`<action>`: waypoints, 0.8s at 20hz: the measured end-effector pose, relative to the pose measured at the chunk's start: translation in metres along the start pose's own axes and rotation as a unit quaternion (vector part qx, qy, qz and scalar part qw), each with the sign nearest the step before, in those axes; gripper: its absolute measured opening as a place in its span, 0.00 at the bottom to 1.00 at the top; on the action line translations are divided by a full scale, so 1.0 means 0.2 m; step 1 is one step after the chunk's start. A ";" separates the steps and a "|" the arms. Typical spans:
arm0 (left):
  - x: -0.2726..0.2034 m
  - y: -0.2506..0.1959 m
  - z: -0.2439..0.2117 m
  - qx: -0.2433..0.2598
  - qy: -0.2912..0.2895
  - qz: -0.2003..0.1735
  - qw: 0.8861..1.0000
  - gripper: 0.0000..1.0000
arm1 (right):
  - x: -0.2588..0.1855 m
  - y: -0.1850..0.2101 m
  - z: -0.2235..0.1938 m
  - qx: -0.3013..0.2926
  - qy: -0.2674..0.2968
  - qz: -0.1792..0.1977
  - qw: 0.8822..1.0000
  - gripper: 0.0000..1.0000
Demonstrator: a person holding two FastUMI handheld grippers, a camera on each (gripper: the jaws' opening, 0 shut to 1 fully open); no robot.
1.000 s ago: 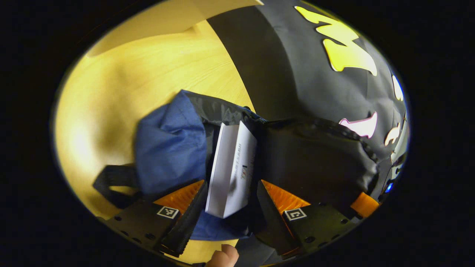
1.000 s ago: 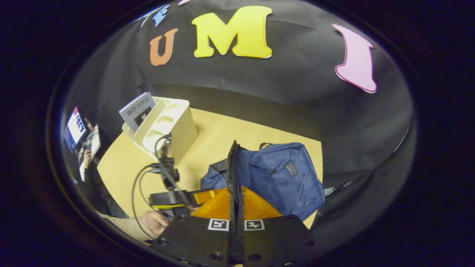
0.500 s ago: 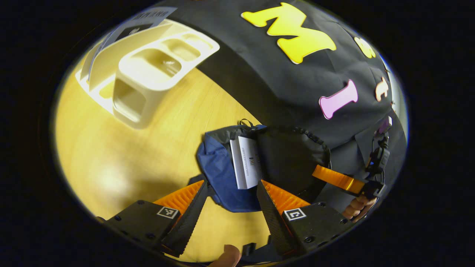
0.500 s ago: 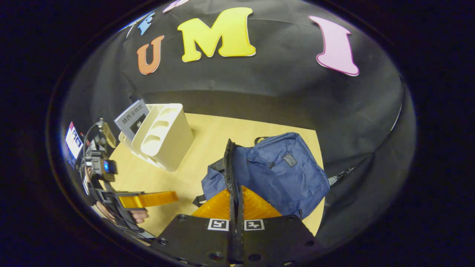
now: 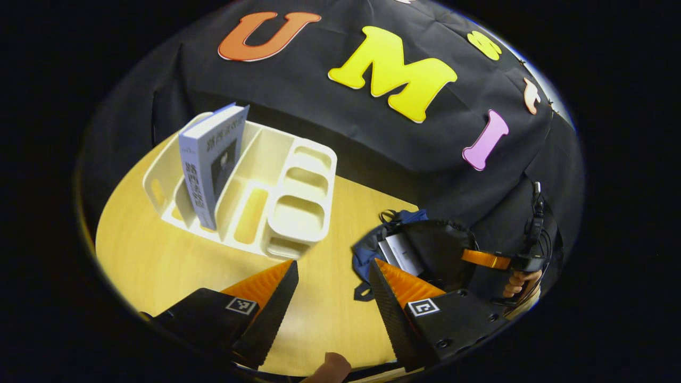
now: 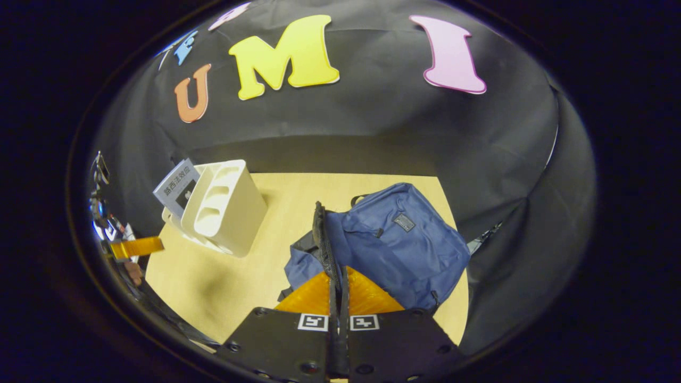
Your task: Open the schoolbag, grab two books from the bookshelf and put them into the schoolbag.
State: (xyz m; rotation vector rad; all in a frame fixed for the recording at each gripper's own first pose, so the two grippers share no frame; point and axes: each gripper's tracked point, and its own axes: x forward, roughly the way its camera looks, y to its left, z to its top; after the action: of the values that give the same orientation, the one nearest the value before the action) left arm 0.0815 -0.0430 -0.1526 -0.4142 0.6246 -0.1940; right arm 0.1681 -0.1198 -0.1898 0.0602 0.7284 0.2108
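The blue schoolbag (image 6: 404,239) lies on the wooden table, its mouth held up. My right gripper (image 6: 338,276) is shut on the black edge of the bag's flap (image 6: 321,234). In the left gripper view the bag (image 5: 420,247) gapes open with a white book (image 5: 402,254) inside, and the right gripper (image 5: 487,259) holds its far side. My left gripper (image 5: 332,266) hangs open with nothing in it, above the table between bag and bookshelf. A grey book (image 5: 210,159) stands in the white bookshelf (image 5: 287,207).
The bookshelf (image 6: 223,207) with its book (image 6: 178,183) stands at the table's left in the right gripper view, and the left gripper (image 6: 135,247) shows beside it. A hand (image 5: 517,284) grips the right tool. Black cloth walls close the back.
My left gripper has drawn back and up from the bag, leaving the white book inside, and has swung toward the bookshelf. The right gripper kept its hold on the flap.
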 end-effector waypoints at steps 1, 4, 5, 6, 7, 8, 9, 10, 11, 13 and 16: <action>-0.01 0.07 0.07 0.015 -0.006 0.017 1.000 0.87 | 0.00 0.00 0.01 0.000 -0.001 -0.002 1.000 0.00; -0.03 0.27 0.30 0.061 -0.010 0.063 0.996 0.87 | 0.01 0.01 0.01 0.000 0.000 -0.008 1.000 0.00; -0.03 0.31 0.37 0.065 -0.003 0.069 0.995 0.87 | 0.01 0.02 0.01 0.000 0.001 -0.010 1.000 0.00; -0.02 0.35 0.44 0.070 0.002 0.073 0.995 0.87 | 0.01 0.01 0.01 0.002 0.002 -0.012 1.000 0.00; 0.00 0.41 0.50 0.078 0.012 0.083 0.993 0.87 | 0.01 0.00 0.01 0.005 0.003 -0.015 1.000 0.00; 0.02 0.46 0.57 0.085 0.018 0.089 0.992 0.87 | 0.00 0.00 0.02 0.007 0.003 -0.017 1.000 0.00; 0.05 0.49 0.66 0.088 0.021 0.097 0.991 0.87 | 0.01 0.00 0.02 0.008 0.004 -0.019 1.000 0.00; 0.08 0.53 0.72 0.090 0.032 0.101 0.990 0.87 | 0.00 0.01 0.03 0.006 0.003 -0.021 1.000 0.00; 0.11 0.55 0.76 0.090 0.043 0.100 0.990 0.87 | -0.01 0.01 0.04 0.003 0.001 -0.025 1.000 0.00; 0.20 0.64 0.84 0.086 0.061 0.117 0.987 0.87 | 0.00 0.02 0.05 0.002 0.003 -0.030 1.000 0.00; 0.34 0.77 0.85 0.101 0.112 0.142 0.978 0.87 | 0.01 0.04 0.05 0.003 0.004 -0.027 1.000 0.00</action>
State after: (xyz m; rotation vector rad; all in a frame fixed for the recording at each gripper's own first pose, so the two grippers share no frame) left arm 0.2454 0.1288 -0.1292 -0.1047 0.8684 -0.0294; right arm 0.1747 -0.1111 -0.1826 0.0456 0.7370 0.1567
